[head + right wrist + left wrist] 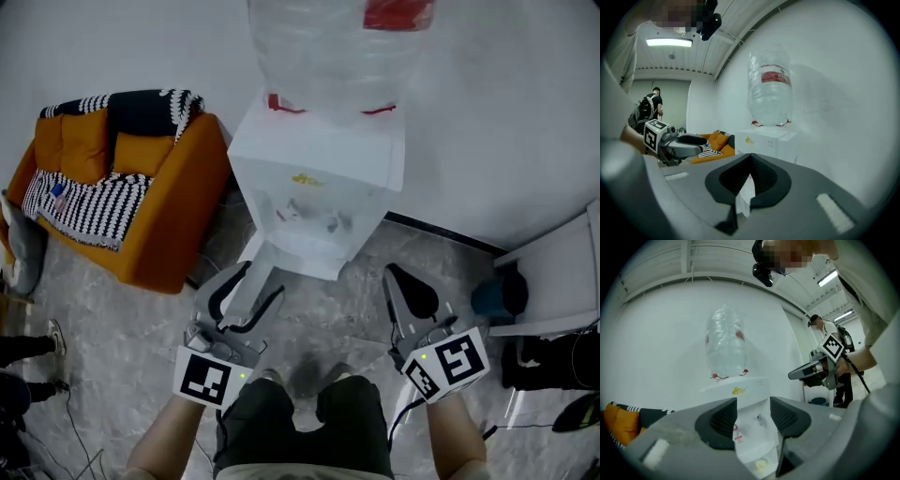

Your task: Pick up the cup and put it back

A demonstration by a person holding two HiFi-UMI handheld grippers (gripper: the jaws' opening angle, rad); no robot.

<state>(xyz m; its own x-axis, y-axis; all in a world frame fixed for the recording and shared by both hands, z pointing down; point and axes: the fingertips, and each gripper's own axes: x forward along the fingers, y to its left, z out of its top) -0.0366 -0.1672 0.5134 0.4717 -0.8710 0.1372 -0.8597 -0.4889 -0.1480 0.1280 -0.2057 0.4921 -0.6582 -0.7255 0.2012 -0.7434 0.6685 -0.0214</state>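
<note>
A white water dispenser (323,178) with a big clear bottle (328,47) on top stands ahead of me against the wall. In the left gripper view a small pale round thing (761,465), perhaps the cup, sits low in the dispenser's alcove; the head view does not show it. My left gripper (264,279) hangs open just in front of the dispenser's base, and the dispenser (752,427) shows through the gap between its fingers. My right gripper (401,277) is shut and empty, off to the right of the dispenser. Its jaws (750,161) meet at the tips.
An orange sofa (141,244) with striped cushions stands to the left of the dispenser. A dark round bin (497,295) and a white cabinet (562,272) are on the right. Another person (649,110) stands far back. My own feet are on the marble floor (319,319).
</note>
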